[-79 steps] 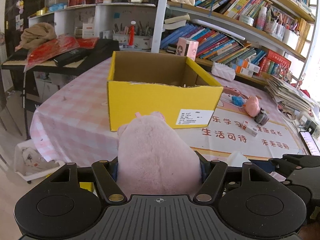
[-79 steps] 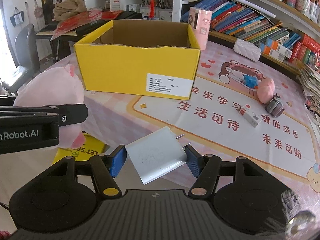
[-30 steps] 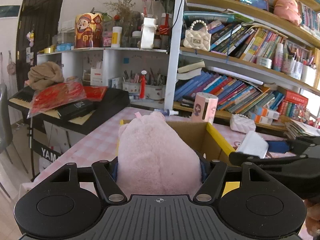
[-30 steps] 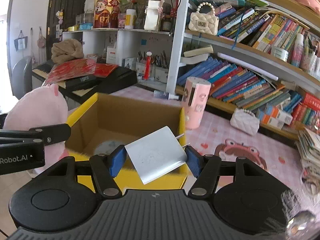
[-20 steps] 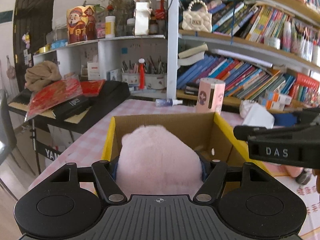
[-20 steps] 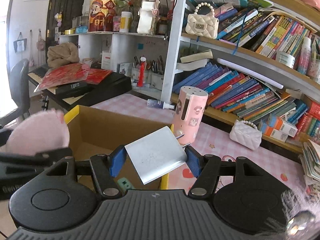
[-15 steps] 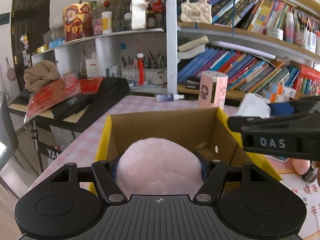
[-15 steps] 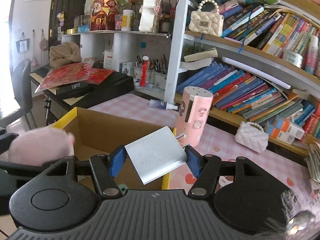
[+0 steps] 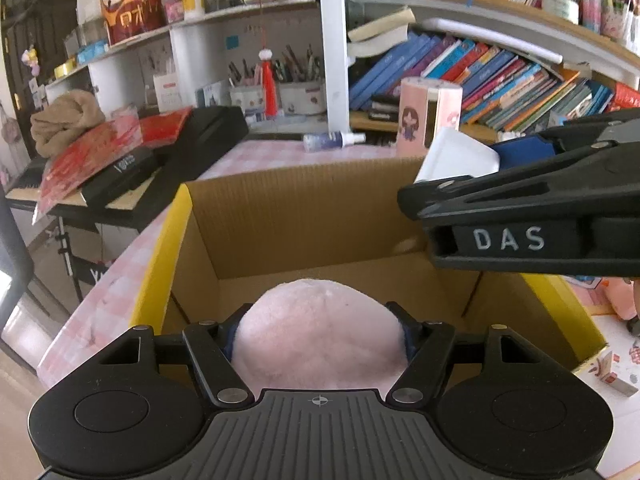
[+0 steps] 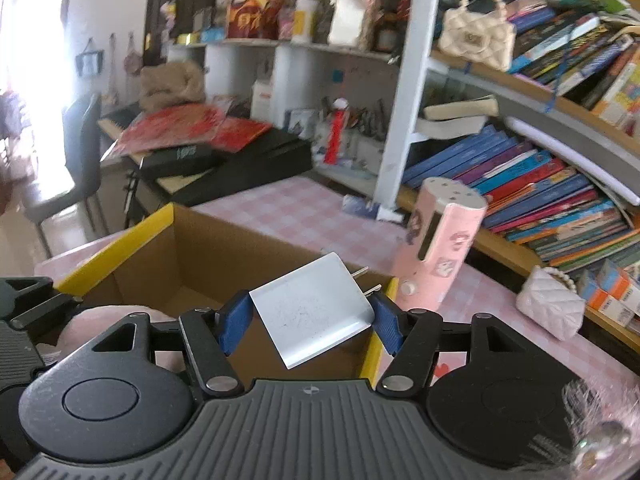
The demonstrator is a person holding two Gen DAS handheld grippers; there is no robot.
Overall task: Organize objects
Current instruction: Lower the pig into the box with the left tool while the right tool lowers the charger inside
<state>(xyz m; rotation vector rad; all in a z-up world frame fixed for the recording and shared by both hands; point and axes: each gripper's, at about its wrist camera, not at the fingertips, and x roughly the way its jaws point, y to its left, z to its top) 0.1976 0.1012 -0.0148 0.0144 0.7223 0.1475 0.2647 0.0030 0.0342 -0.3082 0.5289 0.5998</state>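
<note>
pink plush toy (image 9: pixel 320 332) sits between the left claw (image 9: pixel 320 326) pads over the open yellow box (image 9: pixel 160 248), jaws opening: drop step under way. white charger (image 10: pixel 312 310) pinched in the right claw (image 10: pixel 310 320) above the box's right wall. next: release the charger into the box, clear of the rim.

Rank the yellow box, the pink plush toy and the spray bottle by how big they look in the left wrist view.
1. yellow box
2. pink plush toy, enlarged by nearness
3. spray bottle, far back
</note>
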